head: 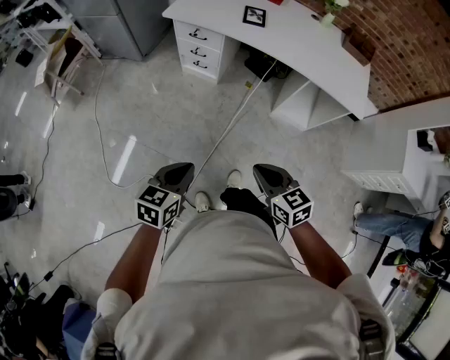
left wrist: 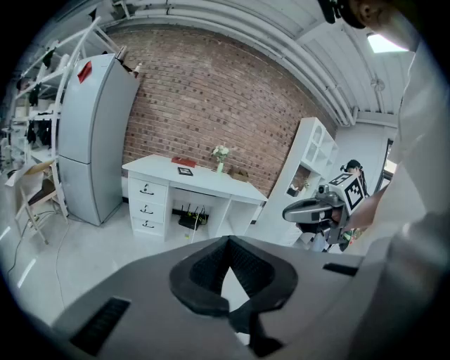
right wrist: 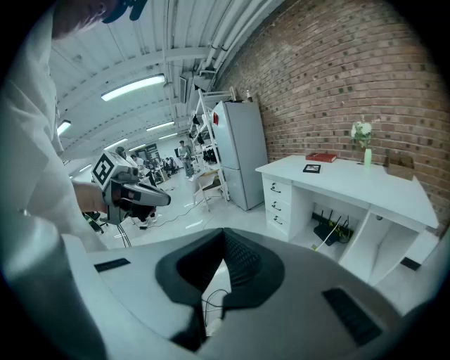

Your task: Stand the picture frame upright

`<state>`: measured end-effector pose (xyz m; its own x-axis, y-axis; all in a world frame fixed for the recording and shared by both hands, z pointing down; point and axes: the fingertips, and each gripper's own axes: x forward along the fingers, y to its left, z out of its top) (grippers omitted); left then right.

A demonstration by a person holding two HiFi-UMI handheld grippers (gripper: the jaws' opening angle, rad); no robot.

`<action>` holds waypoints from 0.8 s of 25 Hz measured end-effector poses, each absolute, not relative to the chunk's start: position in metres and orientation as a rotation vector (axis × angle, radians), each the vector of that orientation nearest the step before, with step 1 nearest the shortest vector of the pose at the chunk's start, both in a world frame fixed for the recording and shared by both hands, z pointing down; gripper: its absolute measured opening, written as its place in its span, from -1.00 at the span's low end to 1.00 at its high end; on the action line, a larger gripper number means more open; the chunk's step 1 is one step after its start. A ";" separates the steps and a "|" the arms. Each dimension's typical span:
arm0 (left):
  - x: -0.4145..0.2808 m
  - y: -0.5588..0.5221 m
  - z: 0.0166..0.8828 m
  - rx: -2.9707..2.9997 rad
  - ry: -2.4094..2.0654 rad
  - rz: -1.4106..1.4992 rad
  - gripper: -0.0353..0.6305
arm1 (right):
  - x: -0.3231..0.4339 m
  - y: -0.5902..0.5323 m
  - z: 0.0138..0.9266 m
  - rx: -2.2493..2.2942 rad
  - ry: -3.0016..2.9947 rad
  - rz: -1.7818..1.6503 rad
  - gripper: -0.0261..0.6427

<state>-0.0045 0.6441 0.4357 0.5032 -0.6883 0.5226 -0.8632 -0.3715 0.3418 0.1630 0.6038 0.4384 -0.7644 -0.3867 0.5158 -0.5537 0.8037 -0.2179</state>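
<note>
Picture frame [head: 254, 15] lying flat on the white desk [head: 302, 39], near its end edge above the drawers, left gripper [head: 180, 171] and right gripper [head: 265, 172] well apart from it, both jaws closed together, empty

Picture frame [head: 254, 15] on the white desk [head: 295, 39]: too small in every view for me to tell what's in it. Flower vase [head: 330, 10] and fridge [head: 126, 28] are clipped by the head view's top edge. Seated person [head: 390, 226] at right is cut by the edge, only the legs are clear. My torso [head: 239, 281] blocks the floor [head: 155, 119] directly below.
</note>
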 end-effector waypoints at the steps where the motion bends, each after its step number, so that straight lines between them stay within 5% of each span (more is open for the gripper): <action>1: -0.003 0.640 0.435 2.171 -1.261 0.392 -0.91 | 0.163 0.602 0.438 0.703 -2.537 0.502 -0.91; 18: 0.044 0.552 0.415 2.226 -1.302 0.453 -0.90 | 0.194 0.514 0.420 0.744 -2.646 0.505 -0.81; 20: 0.045 0.541 0.416 2.201 -1.324 0.449 -0.61 | 0.205 0.498 0.418 0.773 -2.664 0.495 -0.62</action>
